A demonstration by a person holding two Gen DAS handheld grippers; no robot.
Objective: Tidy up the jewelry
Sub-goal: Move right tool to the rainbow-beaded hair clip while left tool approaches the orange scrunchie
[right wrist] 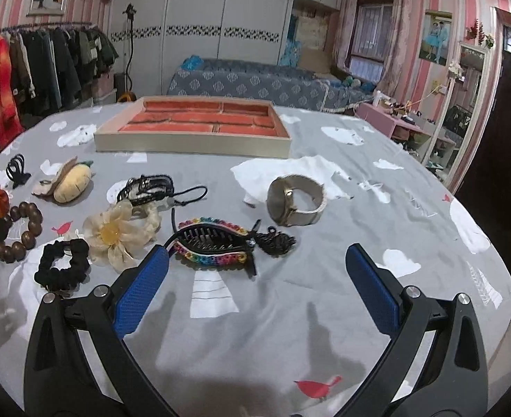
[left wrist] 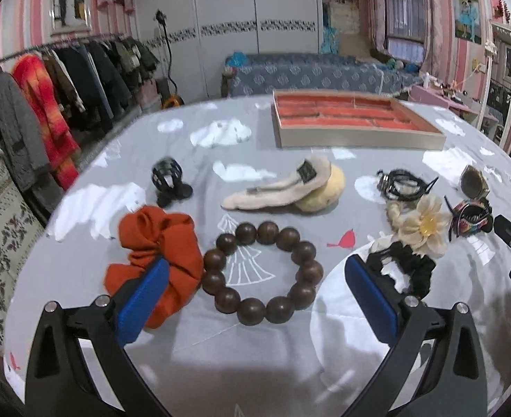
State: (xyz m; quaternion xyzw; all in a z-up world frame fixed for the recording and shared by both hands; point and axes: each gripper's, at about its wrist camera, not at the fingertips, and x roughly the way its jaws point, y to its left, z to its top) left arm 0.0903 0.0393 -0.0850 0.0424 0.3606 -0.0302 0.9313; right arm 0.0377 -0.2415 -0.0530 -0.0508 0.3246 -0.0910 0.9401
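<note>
The left gripper [left wrist: 257,292] is held low over a grey sheet [left wrist: 276,344] printed with white clouds and red birds; its blue ribbed pads [left wrist: 143,300] are spread wide apart with nothing between them. A wooden bracelet [left wrist: 262,272] of large, smooth, dark-brown round beads lies flat in a ring between the fingers. An orange scrunchie [left wrist: 158,246] of gathered, matte fabric lies beside it, partly covered by the left pad. A black scrunchie [left wrist: 411,271] is seen behind the right pad, with a cream fabric flower [left wrist: 422,229] with an amber centre just beyond. Farther back lie a black plastic claw clip [left wrist: 168,180], a fuzzy cream plush clip [left wrist: 290,187] with a yellow rounded body, and a bundle of black cords [left wrist: 404,182].

The right gripper [right wrist: 257,286] is likewise held with its pads well apart and empty. Just ahead of its left pad lies a long black toothed hair clip [right wrist: 213,243] edged with multicoloured crochet, a black lace-like piece touching its end. A wide beige cuff [right wrist: 297,201], stiff and curved, stands on its edge farther off.

At the far end of the sheet sits a shallow rectangular tray [right wrist: 192,144] with pale, smooth walls and orange velvet-like compartments. No item is seen inside it; all items lie on the sheet near the grippers.
</note>
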